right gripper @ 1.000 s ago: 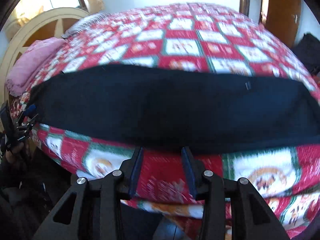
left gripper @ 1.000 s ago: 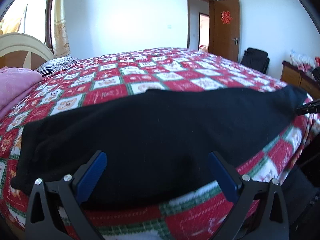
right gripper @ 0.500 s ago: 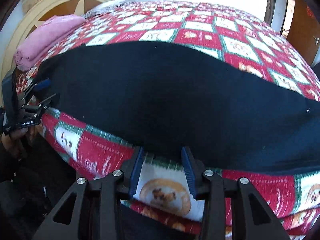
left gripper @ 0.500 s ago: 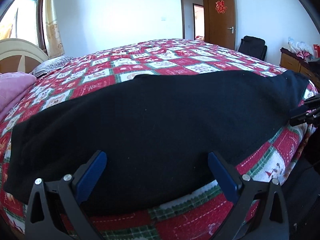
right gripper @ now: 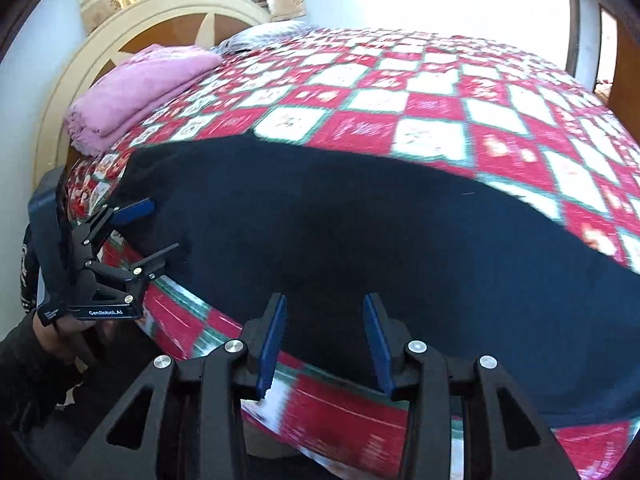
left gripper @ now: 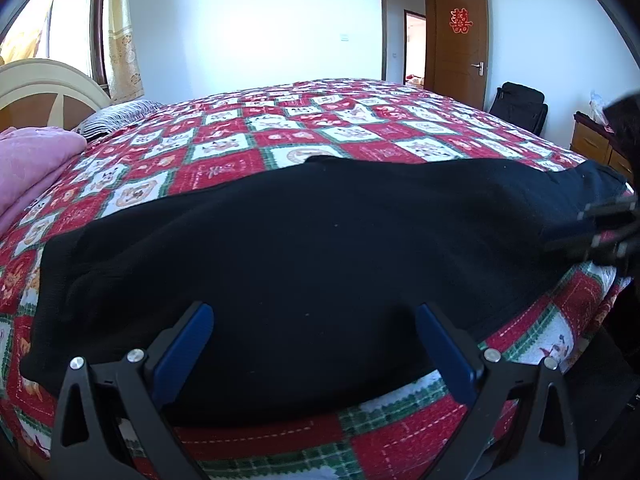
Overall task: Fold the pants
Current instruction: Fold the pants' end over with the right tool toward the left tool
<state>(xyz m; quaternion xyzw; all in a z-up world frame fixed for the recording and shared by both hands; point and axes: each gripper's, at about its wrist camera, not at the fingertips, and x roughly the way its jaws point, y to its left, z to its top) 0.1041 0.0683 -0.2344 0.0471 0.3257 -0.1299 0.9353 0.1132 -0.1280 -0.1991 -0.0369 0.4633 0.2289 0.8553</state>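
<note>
Both claws hover at the bed's near edge. Through the left wrist camera, we see our left gripper (left gripper: 312,320) spread wide and empty over the black pants (left gripper: 320,248), which lie along the quilt (left gripper: 280,128) edge, much as before. Through the right wrist camera, our right gripper (right gripper: 324,316), part-open and empty, has slid along the pants (right gripper: 380,232) toward the left gripper (right gripper: 160,228).

I am swinging my right gripper (right gripper: 324,320) along the near edge of the bed, and its fingers are now coming over the black pants (right gripper: 400,248) instead of the quilt (right gripper: 420,112) below them. My left gripper (right gripper: 160,228) is growing larger at the left of the right wrist view.
</note>
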